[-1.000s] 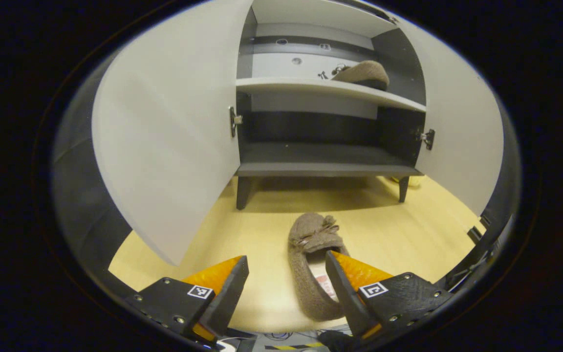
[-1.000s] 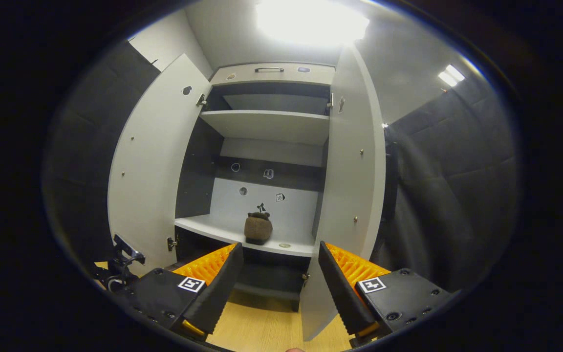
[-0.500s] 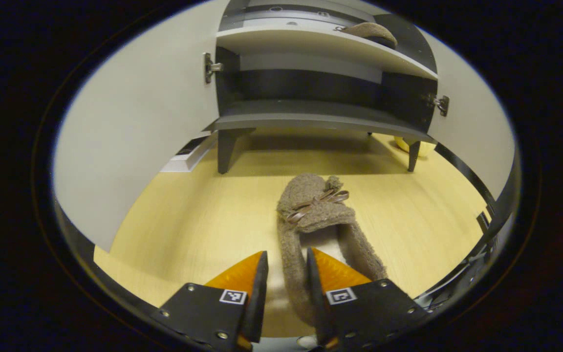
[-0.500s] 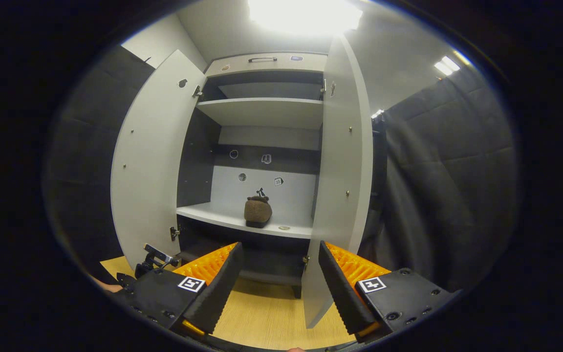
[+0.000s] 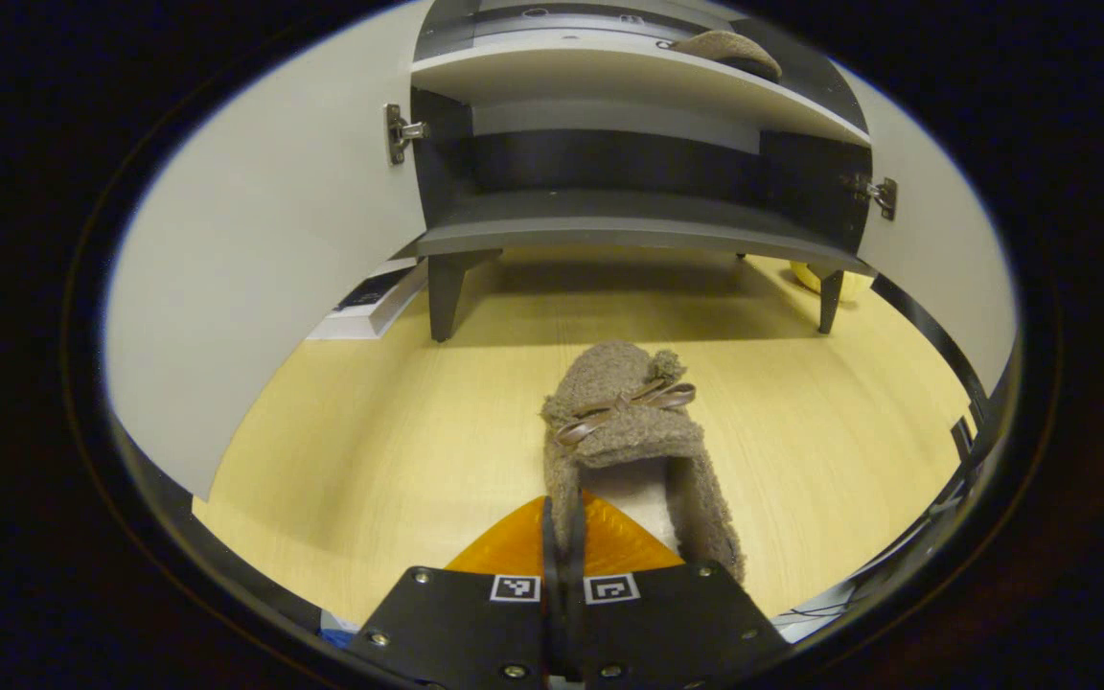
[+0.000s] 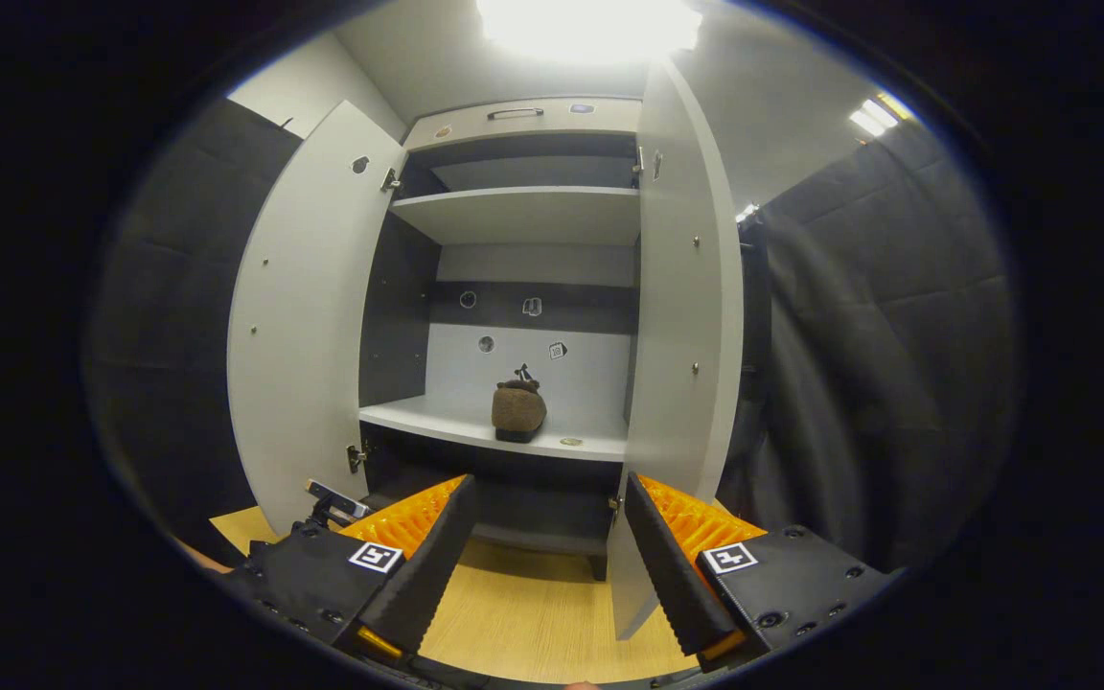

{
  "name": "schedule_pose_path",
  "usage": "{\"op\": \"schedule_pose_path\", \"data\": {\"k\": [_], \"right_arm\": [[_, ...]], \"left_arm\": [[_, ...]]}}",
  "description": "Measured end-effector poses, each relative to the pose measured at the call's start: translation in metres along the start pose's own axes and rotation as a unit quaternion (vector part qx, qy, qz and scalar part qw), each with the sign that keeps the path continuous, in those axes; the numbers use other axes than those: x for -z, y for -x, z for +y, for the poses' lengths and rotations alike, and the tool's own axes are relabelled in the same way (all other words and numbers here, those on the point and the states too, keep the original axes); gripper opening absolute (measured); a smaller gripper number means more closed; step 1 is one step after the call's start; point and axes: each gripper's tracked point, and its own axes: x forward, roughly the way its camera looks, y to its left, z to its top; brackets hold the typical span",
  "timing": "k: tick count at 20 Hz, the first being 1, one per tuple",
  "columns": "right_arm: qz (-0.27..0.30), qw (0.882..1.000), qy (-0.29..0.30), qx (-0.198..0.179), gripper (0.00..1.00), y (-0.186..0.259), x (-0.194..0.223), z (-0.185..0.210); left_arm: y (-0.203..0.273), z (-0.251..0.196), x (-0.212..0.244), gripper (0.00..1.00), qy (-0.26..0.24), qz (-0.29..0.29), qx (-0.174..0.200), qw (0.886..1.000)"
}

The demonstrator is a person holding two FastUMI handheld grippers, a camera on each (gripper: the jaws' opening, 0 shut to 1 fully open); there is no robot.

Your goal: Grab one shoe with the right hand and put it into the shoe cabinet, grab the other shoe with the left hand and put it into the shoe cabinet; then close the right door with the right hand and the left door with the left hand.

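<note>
I see a fuzzy brown shoe (image 5: 624,431) with a ribbon bow on the wooden floor (image 5: 379,450), my left gripper (image 5: 563,537) pinching its side wall, jaws closed. My right gripper (image 6: 544,537) hangs with jaws open before the shoe cabinet (image 6: 514,216), where the other shoe (image 6: 518,410) sits on a shelf; the gripped shoe's heel is hidden behind my fingers.

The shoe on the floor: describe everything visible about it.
The shoe is a brown, fuzzy, fabric-looking slipper with a thin bow across its top and a pale lining. It lies upright on the wooden floor, toe toward the open cabinet. The left gripper is shut on its near side wall, one finger inside the opening, one outside.
</note>
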Motion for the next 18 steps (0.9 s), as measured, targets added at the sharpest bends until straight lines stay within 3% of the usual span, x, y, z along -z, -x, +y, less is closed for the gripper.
{"op": "schedule_pose_path", "data": {"k": [8,9,10,11,12,18], "right_arm": [[0.002,1.0,-0.002,-0.01,0.97,0.0,-0.004,0.011],[0.0,1.0,0.001,-0.011,0.98,0.0,-0.005,0.013],[-0.001,1.0,0.003,-0.013,0.97,0.0,-0.006,0.015],[-0.002,1.0,0.005,-0.016,0.98,0.0,-0.007,0.018],[-0.003,1.0,0.006,-0.017,0.98,0.001,-0.008,0.019],[-0.013,1.0,0.012,-0.025,0.97,0.002,-0.016,0.022]], "left_arm": [[0.015,0.002,-0.041,0.01,0.008,-0.063,0.003,0.998],[0.018,0.002,-0.048,0.09,0.009,-0.072,0.004,0.997],[0.023,0.002,-0.056,0.01,0.009,-0.083,0.005,0.997],[0.03,0.003,-0.068,0.09,0.009,-0.094,0.006,0.995],[0.041,0.004,-0.081,0.01,0.01,-0.106,0.007,0.994],[0.083,0.008,-0.152,0.01,0.03,-0.176,0.01,0.984]]}}
